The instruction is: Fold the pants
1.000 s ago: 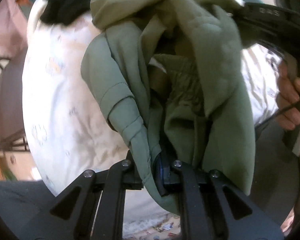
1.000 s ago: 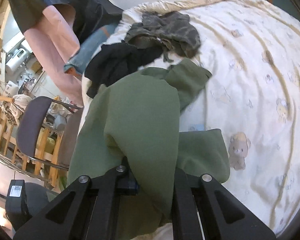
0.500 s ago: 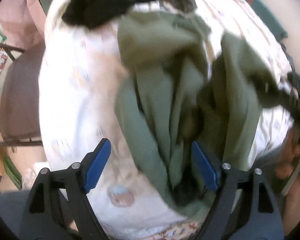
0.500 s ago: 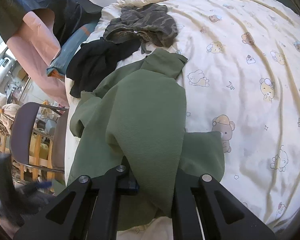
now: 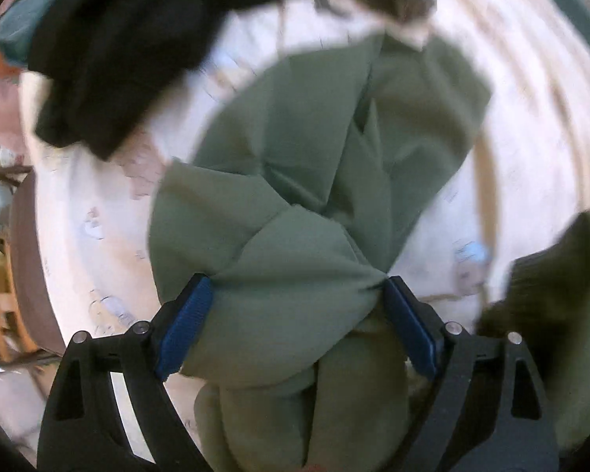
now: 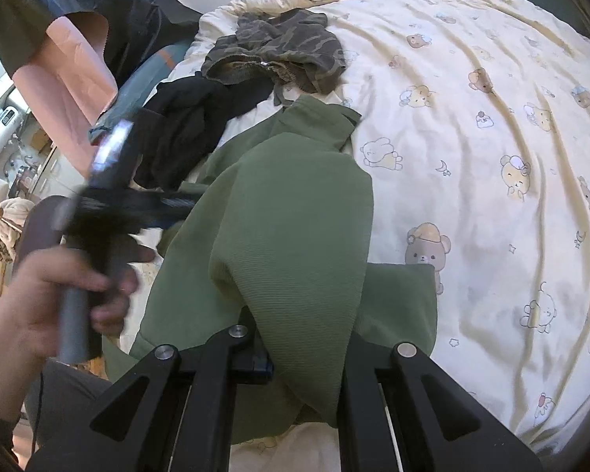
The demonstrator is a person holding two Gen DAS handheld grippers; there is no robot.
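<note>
The green pants (image 6: 295, 204) were kept pinched by the right tongs (image 6: 295, 358), anchoring one end; the left tongs (image 5: 295, 326) were opening around bunched cloth, probably for regripping.

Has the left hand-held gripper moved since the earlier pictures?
Yes. In the right wrist view the left hand-held gripper has come in from the left, over the green pants in front of the black garment. Its jaws are opening, with pants fabric between them.

Soft, even daylight was cast over the bed (image 6: 491, 126), with no glare and only faint shadows in its creases. The left wrist view was smeared by motion blur, worst above the green pants (image 5: 295, 204). Heavy fisheye bending and dark corners were seen at both pictures' edges.
</note>
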